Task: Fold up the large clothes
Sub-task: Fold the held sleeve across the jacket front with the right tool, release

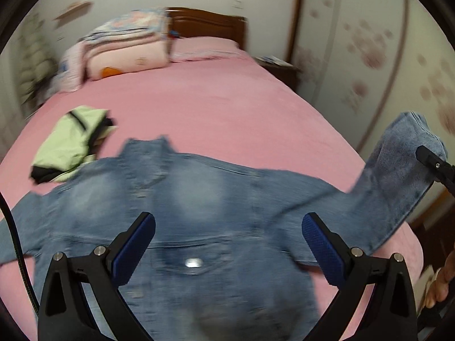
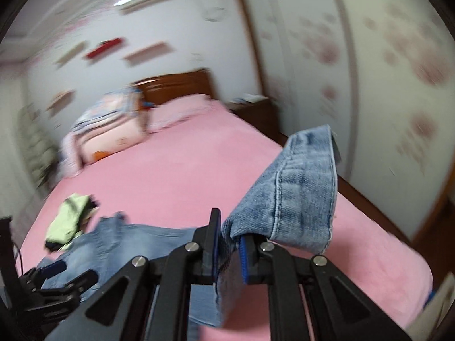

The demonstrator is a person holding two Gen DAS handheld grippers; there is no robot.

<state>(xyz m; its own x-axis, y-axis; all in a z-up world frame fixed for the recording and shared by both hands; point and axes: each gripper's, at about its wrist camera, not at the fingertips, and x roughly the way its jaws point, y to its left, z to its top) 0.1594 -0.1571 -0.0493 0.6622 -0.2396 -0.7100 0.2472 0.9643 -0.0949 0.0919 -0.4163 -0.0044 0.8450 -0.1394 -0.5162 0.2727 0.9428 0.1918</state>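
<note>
A wide stretch of bare pink bed (image 1: pixel 216 105) is seen beyond the denim jacket (image 1: pixel 176 199), which is spread flat across the near end. Its right sleeve (image 2: pixel 295 187) is lifted clear of the bed near the right edge, its cuff pinched in the closed right tool (image 2: pixel 229 244). A green garment (image 1: pixel 71 142) is bunched touching the jacket's far left shoulder. The left tool (image 1: pixel 227 241) is held open above the jacket, gripping nothing.

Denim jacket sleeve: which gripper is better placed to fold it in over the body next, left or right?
Right. The right gripper is already shut on the sleeve cuff, lifted off the pink bed. The left gripper is open above the denim jacket back, holding nothing.
</note>
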